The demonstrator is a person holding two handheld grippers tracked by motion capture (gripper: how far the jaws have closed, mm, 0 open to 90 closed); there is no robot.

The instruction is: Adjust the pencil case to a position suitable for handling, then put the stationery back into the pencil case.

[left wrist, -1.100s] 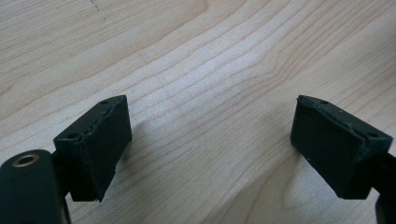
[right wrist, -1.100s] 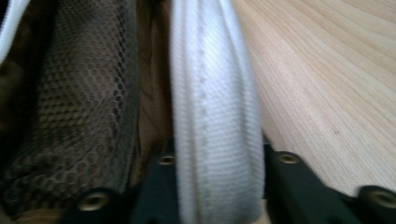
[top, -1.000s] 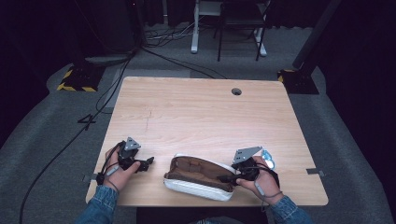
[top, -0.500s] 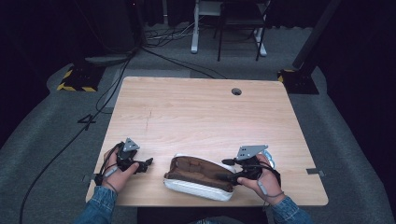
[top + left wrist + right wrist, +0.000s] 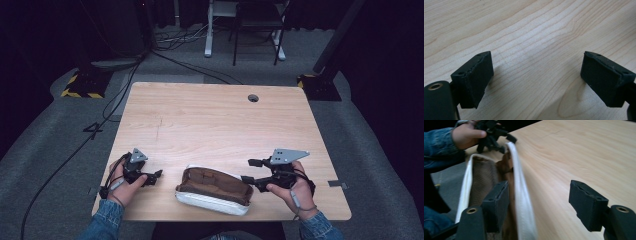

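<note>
An open pouch, white outside and brown inside, lies near the table's front edge between my two grippers. My right gripper hovers at its right end, pointing left. Its jaws have just been opening and stand wide apart. In the right gripper view the pouch's white rim runs between the pads without touching either. My left gripper rests left of the pouch, apart from it. Its jaws are open over bare wood in the left gripper view.
The light wooden table stretches away beyond the pouch, with a small round cable hole at the back right. On the grey floor behind are cables, a desk frame and a yellow-and-black striped base.
My right gripper has lifted off the pouch's right end and its jaws have spread wider. The left gripper and the pouch have stayed put.
</note>
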